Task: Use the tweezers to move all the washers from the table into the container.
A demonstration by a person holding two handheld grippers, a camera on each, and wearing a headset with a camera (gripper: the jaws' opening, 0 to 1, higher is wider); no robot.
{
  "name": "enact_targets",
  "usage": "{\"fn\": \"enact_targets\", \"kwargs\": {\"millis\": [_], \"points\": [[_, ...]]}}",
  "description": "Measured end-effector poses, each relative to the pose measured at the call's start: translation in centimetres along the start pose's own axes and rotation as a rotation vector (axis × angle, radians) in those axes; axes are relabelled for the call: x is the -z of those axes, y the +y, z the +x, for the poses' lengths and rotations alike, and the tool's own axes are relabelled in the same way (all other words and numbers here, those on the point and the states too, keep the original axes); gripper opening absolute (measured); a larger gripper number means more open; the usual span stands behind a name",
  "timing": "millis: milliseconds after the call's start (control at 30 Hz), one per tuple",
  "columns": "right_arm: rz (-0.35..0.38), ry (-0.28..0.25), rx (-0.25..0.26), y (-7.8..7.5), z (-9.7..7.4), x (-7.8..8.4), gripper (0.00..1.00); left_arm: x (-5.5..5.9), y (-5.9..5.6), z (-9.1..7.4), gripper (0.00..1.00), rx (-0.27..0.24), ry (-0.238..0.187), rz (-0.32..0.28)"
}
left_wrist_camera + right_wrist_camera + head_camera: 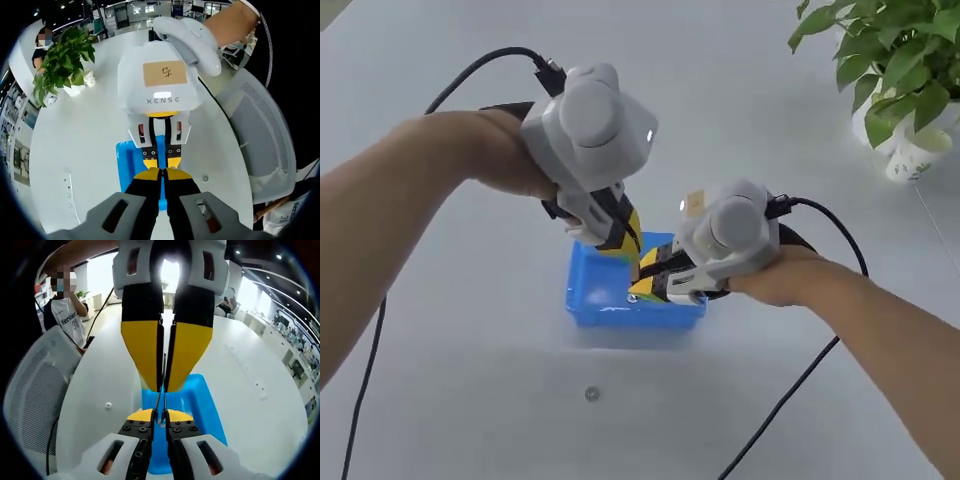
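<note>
A blue container (582, 300) sits on the white table, and both grippers meet tip to tip over it. My left gripper (624, 250) points down into it with its yellow jaws closed. My right gripper (646, 290) comes in from the right, also shut. In the right gripper view thin metal tweezers (162, 390) run between the left gripper's (164, 382) jaws down into my right gripper's (160, 416) tips. My left gripper (162, 172) faces the right gripper (161, 161) above the container (125, 156). One washer (592, 394) lies on the table near the container (206, 405).
A potted plant (900, 70) and a paper cup (918, 155) stand at the table's far right corner. A mesh office chair (260, 130) is beside the table. Black cables (790, 400) trail from both grippers over the tabletop. A person (62, 315) stands in the background.
</note>
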State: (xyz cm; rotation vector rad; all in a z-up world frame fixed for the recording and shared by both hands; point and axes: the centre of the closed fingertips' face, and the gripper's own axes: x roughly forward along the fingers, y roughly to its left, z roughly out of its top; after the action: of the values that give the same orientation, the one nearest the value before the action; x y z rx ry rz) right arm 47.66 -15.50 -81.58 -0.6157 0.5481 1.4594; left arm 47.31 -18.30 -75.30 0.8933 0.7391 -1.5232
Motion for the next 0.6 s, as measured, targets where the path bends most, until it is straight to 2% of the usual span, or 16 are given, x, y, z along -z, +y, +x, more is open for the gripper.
{"fn": "enact_targets", "kwargs": {"millis": [600], "points": [[0.033,0.023,-0.023,-1.0,1.3,2.7,0.10,1.1,1.5,2.8,0.05,0.028,-0.009,-0.007]]}}
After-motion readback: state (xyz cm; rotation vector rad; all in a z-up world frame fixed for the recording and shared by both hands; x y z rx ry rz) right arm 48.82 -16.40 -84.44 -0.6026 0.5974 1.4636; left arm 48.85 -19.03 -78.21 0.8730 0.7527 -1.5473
